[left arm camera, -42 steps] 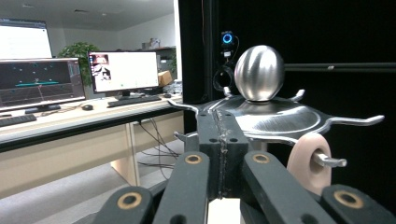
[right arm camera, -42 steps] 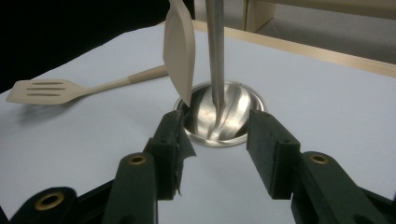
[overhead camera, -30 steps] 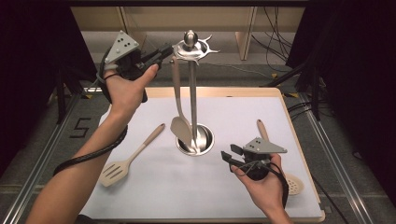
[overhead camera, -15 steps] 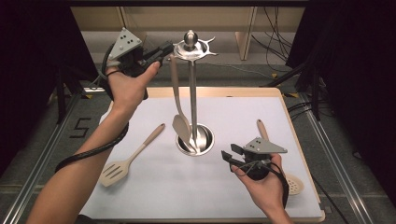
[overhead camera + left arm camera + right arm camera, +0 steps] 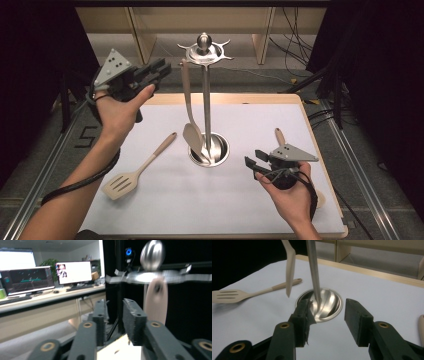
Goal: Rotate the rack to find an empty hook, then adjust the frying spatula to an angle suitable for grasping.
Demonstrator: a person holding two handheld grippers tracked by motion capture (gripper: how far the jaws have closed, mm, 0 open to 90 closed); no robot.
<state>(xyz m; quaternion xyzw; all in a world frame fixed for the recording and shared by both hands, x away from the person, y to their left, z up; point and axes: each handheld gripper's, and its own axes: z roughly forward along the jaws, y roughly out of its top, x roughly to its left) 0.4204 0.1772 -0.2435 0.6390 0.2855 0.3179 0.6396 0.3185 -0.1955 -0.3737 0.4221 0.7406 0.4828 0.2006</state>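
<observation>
High view: left gripper (image 5: pixel 159 71) raised beside the top of the metal utensil stand (image 5: pixel 204 50), just left of its hook ring, fingers parted after just opening, nothing between them. Beige spatula (image 5: pixel 189 112) hanging from a hook on the stand, free of the gripper, blade low by the round base (image 5: pixel 210 150). Slotted turner (image 5: pixel 137 168) flat on the white counter (image 5: pixel 240 210), left of the base. Right gripper (image 5: pixel 254 163) held low over the counter to the right of the base, fingers apart and empty; another beige handle (image 5: pixel 279 136) lying just behind it.

Left gripper view: two black fingers (image 5: pixel 133 320) standing apart with a clear gap, gripping nothing. Hung spatula's handle end (image 5: pixel 156 302), blurred, just right of the fingers, under the stand's hook ring (image 5: pixel 150 277) and ball top (image 5: pixel 152 251).

Right gripper view: fingers (image 5: pixel 358 321) wide apart, empty, aimed at the stand's base (image 5: pixel 329 302) and pole (image 5: pixel 313 267). Spatula blade (image 5: pixel 290 270) dangling left of the pole, above the counter. Slotted turner (image 5: pixel 239 293) lying beyond, at left.
</observation>
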